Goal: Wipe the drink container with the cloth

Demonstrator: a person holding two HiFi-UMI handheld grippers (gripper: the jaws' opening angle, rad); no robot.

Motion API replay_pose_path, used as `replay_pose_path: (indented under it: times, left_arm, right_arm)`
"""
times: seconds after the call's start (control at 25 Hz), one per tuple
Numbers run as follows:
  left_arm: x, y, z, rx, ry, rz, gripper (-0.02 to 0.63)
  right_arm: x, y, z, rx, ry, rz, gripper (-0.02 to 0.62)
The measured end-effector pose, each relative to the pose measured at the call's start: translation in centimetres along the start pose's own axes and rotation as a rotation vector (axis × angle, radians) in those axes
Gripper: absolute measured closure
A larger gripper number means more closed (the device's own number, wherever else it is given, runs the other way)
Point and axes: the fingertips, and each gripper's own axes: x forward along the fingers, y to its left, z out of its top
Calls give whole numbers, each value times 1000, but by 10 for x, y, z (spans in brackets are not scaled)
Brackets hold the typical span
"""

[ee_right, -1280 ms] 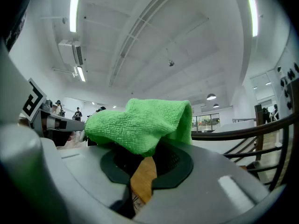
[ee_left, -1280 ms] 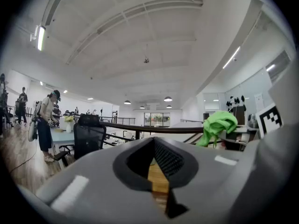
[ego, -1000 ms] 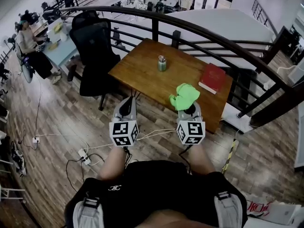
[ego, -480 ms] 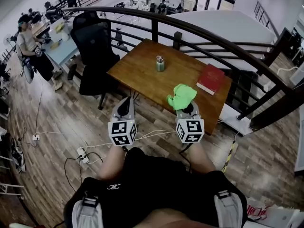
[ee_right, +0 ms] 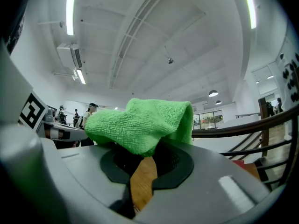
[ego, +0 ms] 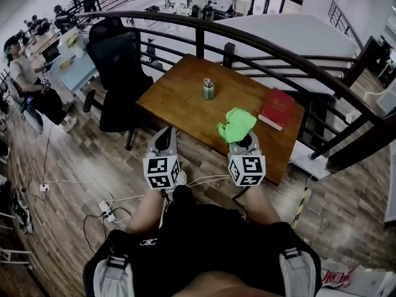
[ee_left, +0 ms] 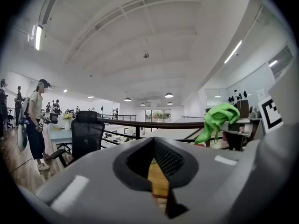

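Pair of claws: left claw [ego: 164, 138] pressed together, empty; right claw [ego: 245, 140] pinching green cloth [ego: 235, 124], which hides its tips; drink container [ego: 209, 88] upright on tabletop [ego: 179, 98], ahead between both, small, detail indistinct; red book [ego: 276, 107] beyond right claw.

The left gripper [ego: 164, 132] and right gripper [ego: 242, 139] both come nearer the wooden table [ego: 185, 98]. The left one's tip now lies closer to the table's near edge. The green cloth [ego: 235, 124] in the right one reaches farther over the tabletop, toward the drink container [ego: 208, 88]. The seated person [ego: 21, 76] at far left shows nearer the head view's edge.
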Motion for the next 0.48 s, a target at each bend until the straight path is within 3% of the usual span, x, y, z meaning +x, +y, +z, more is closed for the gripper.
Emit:
replay_pose_path:
  times: [0.48]
  left_arm:
    - [122,54,16,-37,-14,-62,554]
  right_arm:
    - [115,-28,-7,-19,29,-56,541]
